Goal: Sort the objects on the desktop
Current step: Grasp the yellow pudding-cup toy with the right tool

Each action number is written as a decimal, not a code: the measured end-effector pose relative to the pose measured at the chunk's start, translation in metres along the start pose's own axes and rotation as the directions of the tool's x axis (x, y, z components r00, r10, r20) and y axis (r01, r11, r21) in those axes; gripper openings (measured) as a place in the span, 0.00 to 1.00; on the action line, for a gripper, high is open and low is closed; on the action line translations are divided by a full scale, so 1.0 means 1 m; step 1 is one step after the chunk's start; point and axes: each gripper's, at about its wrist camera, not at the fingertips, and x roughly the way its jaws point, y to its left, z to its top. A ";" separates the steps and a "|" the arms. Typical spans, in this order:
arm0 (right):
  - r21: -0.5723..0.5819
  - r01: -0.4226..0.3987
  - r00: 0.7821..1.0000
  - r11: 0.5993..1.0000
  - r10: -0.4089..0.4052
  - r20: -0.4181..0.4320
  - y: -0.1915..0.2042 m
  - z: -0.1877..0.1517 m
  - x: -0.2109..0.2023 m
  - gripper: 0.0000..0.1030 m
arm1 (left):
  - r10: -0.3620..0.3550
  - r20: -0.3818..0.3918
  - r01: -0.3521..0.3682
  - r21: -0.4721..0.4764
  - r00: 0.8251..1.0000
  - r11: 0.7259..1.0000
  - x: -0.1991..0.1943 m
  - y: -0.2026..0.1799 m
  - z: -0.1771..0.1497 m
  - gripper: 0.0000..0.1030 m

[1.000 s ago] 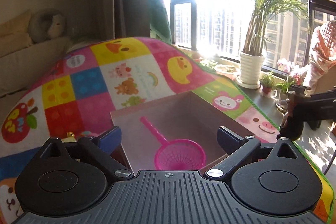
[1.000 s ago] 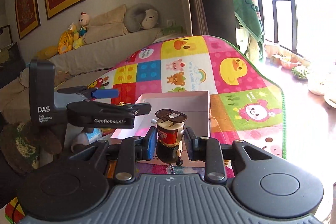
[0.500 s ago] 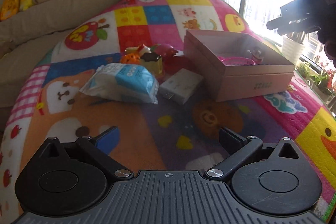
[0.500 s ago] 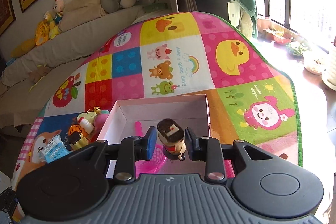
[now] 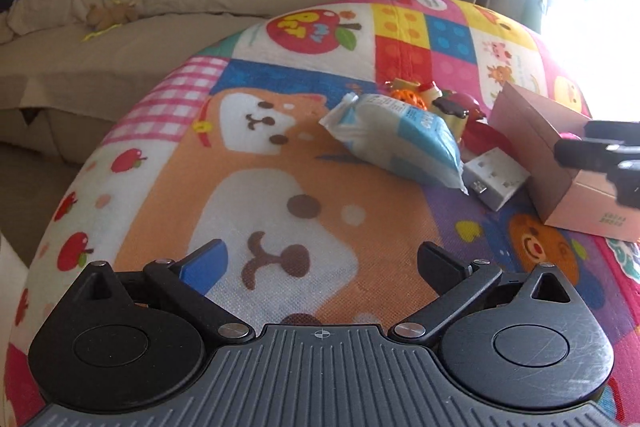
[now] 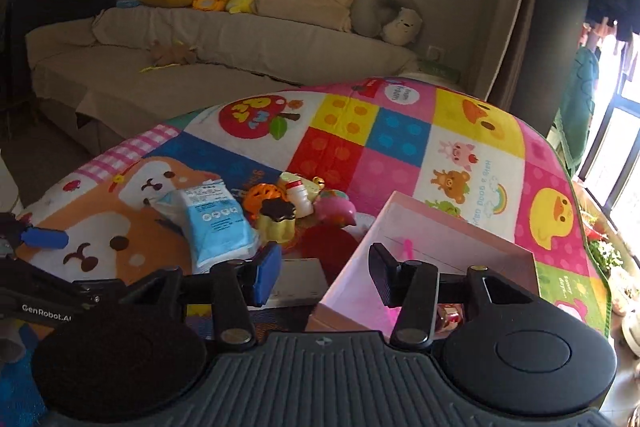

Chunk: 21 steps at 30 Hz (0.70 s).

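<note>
My left claw [image 5: 320, 263] hangs wide and empty over the cartoon-print mat [image 5: 280, 167]; my right claw [image 6: 324, 267] is opening, empty, above the pink box [image 6: 432, 239]. A beige sofa [image 6: 180, 67] sits behind.

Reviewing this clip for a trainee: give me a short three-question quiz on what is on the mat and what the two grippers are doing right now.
1. True or false: the right gripper holds a toy between its fingers.
2. Which thing lies nearest the pink box? A) tissue pack B) white adapter C) orange ball
3. Fill in: the left gripper hovers over the mat with its jaws ____.

Key
1. False: its jaws are opening with nothing between them.
2. B, it lies right beside the box wall.
3. Open, and empty.
</note>
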 end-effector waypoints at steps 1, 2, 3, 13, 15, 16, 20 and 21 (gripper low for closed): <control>-0.022 -0.020 1.000 1.000 0.019 -0.022 0.014 -0.001 0.010 0.43 | -0.002 0.014 0.002 -0.009 1.000 1.000 -0.002 0.002 0.000 1.00; -0.035 -0.036 0.999 0.999 0.034 -0.042 0.023 -0.002 0.018 0.41 | -0.004 0.021 0.005 -0.016 1.000 1.000 -0.003 0.002 -0.001 1.00; -0.046 -0.043 0.998 0.998 0.040 -0.053 0.029 -0.003 0.027 0.40 | -0.007 0.024 0.008 -0.021 1.000 1.000 -0.003 0.003 -0.002 1.00; 0.261 -0.090 0.977 0.961 0.135 -0.163 -0.021 0.046 0.095 0.40 | -0.070 0.036 0.072 -0.058 0.997 0.996 -0.004 0.008 -0.003 1.00; 0.325 -0.103 0.977 0.940 0.157 -0.145 -0.031 0.052 0.107 0.46 | -0.078 0.036 0.081 -0.063 0.996 0.995 -0.004 0.009 -0.004 1.00; 0.346 -0.095 0.978 0.933 0.152 -0.142 -0.032 0.056 0.114 0.56 | -0.082 0.035 0.084 -0.064 0.996 0.994 -0.004 0.009 -0.004 1.00; 0.334 -0.033 0.979 0.942 0.098 -0.179 -0.022 0.058 0.144 0.63 | -0.096 0.037 0.098 -0.071 0.995 0.993 -0.004 0.011 -0.004 1.00; 0.323 -0.014 0.977 0.946 0.081 -0.196 -0.019 0.057 0.152 0.62 | -0.097 0.038 0.100 -0.073 0.995 0.992 -0.004 0.011 -0.004 1.00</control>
